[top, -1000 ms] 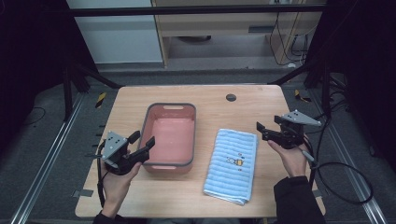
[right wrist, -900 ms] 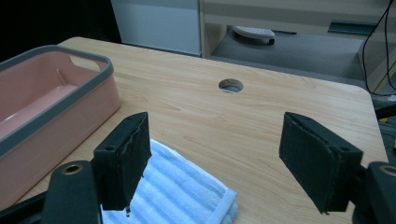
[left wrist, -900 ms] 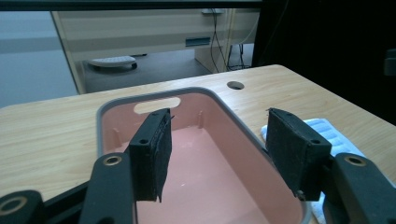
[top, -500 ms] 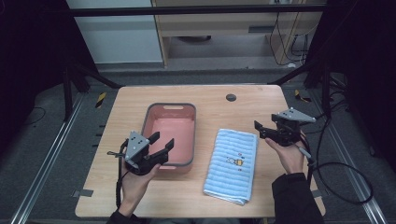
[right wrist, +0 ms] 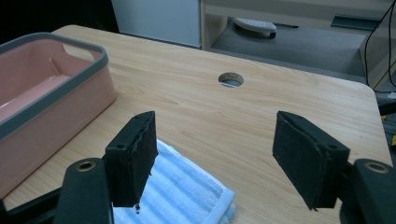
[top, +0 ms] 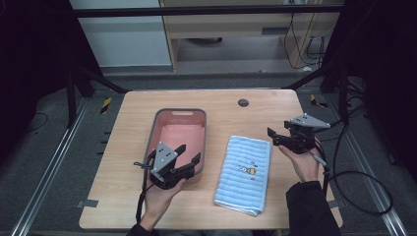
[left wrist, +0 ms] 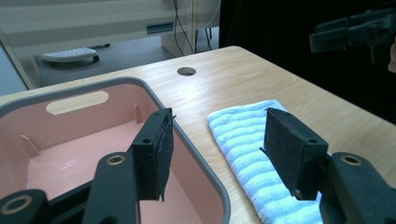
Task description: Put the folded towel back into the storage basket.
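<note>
Blue towel (top: pixel 244 173) just beside pink basin (top: pixel 159 129) rim, bare wood around

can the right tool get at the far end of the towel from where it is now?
Probably yes. The right tool hangs open just beside the far right corner of the blue striped towel, with bare table between them. The pink bin sits on the towel's other side, out of the path.

The towel (top: pixel 244 173) is light blue with white stripes. The tub (top: pixel 178 141) is pink, grey-rimmed, on a pale wood table (top: pixel 236 118).
</note>
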Demonstrator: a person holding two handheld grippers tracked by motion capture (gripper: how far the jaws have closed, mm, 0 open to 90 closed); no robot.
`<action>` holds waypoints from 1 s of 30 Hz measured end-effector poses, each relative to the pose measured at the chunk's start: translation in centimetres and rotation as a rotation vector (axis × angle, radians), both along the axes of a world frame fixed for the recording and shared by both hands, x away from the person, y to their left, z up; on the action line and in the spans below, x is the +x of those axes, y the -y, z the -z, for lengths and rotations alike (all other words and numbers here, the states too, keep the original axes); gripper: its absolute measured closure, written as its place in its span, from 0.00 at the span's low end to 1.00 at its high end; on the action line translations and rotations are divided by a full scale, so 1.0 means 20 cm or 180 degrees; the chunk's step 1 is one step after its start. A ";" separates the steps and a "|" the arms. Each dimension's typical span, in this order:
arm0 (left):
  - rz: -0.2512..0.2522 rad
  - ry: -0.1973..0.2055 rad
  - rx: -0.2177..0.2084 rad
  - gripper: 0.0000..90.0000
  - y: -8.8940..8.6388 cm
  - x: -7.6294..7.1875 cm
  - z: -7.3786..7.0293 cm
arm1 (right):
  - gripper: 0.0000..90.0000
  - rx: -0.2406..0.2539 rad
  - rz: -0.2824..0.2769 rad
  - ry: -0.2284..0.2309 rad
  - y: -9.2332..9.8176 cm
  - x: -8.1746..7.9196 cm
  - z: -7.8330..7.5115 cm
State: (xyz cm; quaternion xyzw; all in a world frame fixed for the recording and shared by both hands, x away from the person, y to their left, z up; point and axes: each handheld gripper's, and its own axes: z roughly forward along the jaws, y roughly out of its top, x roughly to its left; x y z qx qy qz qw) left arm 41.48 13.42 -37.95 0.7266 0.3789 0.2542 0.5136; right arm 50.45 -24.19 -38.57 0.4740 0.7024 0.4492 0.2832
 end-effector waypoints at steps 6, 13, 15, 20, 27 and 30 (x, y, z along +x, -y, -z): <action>0.0092 -0.0065 0.0056 0.47 0.07 -0.02 0.05 | 0.36 -0.0031 0.0010 -0.0052 0.01 0.01 0.04; 0.0171 -0.0125 0.0132 0.47 0.13 -0.02 0.10 | 0.37 -0.0022 0.0018 -0.0121 0.03 0.02 0.08; 0.0222 -0.0147 0.0170 0.48 0.16 -0.03 0.12 | 0.38 -0.0044 0.0025 -0.0145 0.03 0.02 0.11; 0.0286 -0.0182 0.0189 0.50 0.21 -0.04 0.15 | 0.39 -0.0028 0.0010 -0.0168 0.04 0.02 0.14; 0.0358 -0.0240 0.0233 0.53 0.26 -0.06 0.20 | 0.40 -0.0009 0.0015 -0.0216 0.06 0.02 0.18; 0.0389 -0.0283 0.0280 0.55 0.28 -0.06 0.23 | 0.41 -0.0013 0.0008 -0.0252 0.06 0.02 0.21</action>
